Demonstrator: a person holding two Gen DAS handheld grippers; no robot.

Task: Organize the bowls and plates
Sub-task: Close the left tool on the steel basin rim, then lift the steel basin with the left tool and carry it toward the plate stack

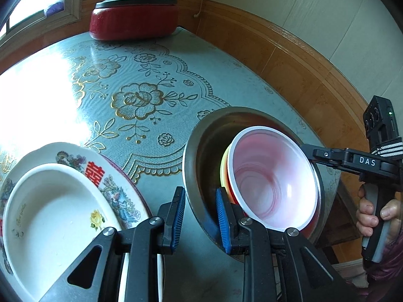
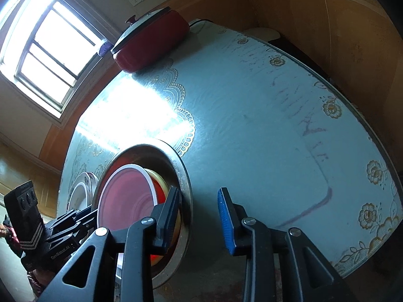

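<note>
In the left wrist view, stacked plates [image 1: 53, 201] sit lower left; the left gripper [image 1: 199, 216] pinches the near rim of the steel basin [image 1: 199, 161] at lower centre. Nested inside are a yellow bowl [image 1: 224, 168] and a white-rimmed red bowl [image 1: 272, 176]. The right gripper [image 2: 199, 216] stands partly open and empty beside the basin's rim. To finish well, it should draw straight clear without nudging the bowls. A red lidded pot [image 1: 133, 17] stands upper centre, well apart on the table [image 1: 176, 75].

— Where can I pass?
— The counter [image 2: 252, 130] lies bare to my right. The steel bowl [image 1: 201, 141], the stacked plates [image 1: 50, 206] and the red pot [image 1: 133, 22] far back block me.
</note>
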